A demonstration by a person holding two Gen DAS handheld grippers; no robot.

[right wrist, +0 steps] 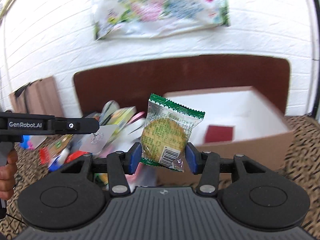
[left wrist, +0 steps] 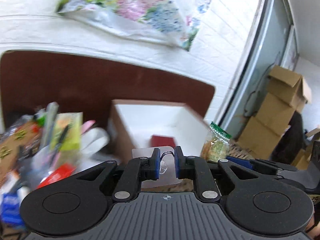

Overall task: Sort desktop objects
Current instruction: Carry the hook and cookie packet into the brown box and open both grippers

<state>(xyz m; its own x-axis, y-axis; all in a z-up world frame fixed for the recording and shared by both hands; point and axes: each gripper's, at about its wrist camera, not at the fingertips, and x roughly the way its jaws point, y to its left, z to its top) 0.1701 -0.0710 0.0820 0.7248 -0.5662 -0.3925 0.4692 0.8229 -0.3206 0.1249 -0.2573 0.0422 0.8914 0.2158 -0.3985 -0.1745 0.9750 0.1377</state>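
Observation:
My left gripper (left wrist: pixel 167 165) is shut on a clear adhesive wall hook (left wrist: pixel 160 156) with a square transparent backing; it also shows in the right wrist view (right wrist: pixel 98 140). My right gripper (right wrist: pixel 163 158) is shut on a green-edged wrapped cracker packet (right wrist: pixel 168 134), held upright above the table; the packet shows at the right in the left wrist view (left wrist: pixel 217 146). Both are lifted in front of an open cardboard box (right wrist: pixel 230 146) with white inner walls and a dark red small box (right wrist: pixel 220 134) inside.
A blurred heap of stationery, packets and pens (left wrist: pixel 50 136) lies left of the box on a leopard-print cloth (right wrist: pixel 300 160). A brown headboard-like panel (right wrist: pixel 180 76) and white brick wall stand behind. Stacked cardboard cartons (left wrist: pixel 280 110) are at far right.

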